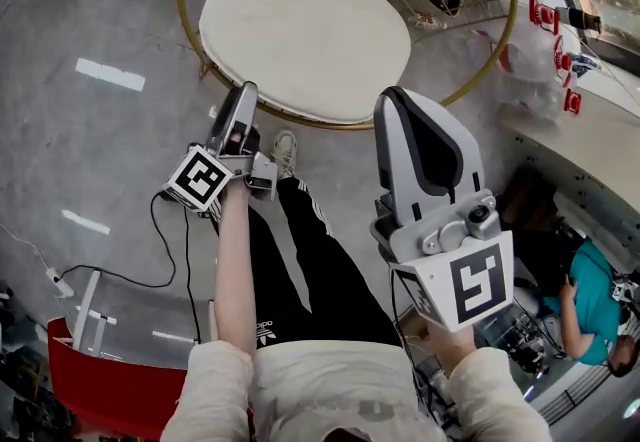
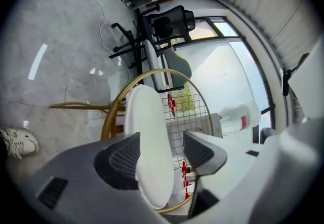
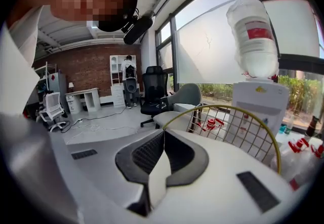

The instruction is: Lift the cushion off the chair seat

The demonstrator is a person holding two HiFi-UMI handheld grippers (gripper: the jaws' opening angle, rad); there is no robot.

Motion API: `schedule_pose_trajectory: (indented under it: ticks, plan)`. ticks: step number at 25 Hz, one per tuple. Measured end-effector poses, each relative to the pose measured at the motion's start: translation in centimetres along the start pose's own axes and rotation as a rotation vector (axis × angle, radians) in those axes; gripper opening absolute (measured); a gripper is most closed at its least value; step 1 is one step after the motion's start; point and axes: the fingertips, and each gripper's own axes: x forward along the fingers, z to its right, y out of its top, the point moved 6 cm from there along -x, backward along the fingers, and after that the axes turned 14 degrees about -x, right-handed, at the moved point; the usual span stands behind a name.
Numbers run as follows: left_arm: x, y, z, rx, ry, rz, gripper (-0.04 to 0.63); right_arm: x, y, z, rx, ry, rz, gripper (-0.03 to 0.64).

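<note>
A cream oval cushion [image 1: 305, 30] lies on the seat of a gold wire chair [image 1: 190, 20]. My left gripper [image 1: 243, 95] sits at the chair's front left rim, rolled onto its side. Its jaws stand wide open. In the left gripper view the cushion [image 2: 149, 137] lines up in the gap of the left gripper [image 2: 162, 139], and neither pad presses on it. My right gripper [image 1: 395, 98] is at the cushion's front right edge. In the right gripper view its tips [image 3: 163, 132] meet, so it is shut with nothing held. The gold frame [image 3: 228, 111] rises just beyond it.
A water dispenser with a big bottle [image 3: 253, 35] stands right behind the chair. Office chairs [image 3: 154, 91] and desks are farther off. My own legs and a shoe [image 1: 285, 152] are under the chair front. A cable [image 1: 170, 260] and a red bin [image 1: 100, 390] are at left, and a seated person [image 1: 590, 300] at right.
</note>
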Motion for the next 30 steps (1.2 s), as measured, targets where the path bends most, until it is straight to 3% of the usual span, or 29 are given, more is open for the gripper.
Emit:
schedule_pose_trajectory:
  ticks: [10, 30]
  plan:
    - [1.3, -0.5, -3.7, -0.098, 0.049, -0.03, 0.259, 0.3, 0.6, 0.6, 0.117, -0.013, 0.052, 0.017]
    - [6.3, -1.2, -4.4, -0.105, 0.036, -0.14, 0.258, -1.3, -2.2, -0.3, 0.185, -0.014, 0.016, 0.017]
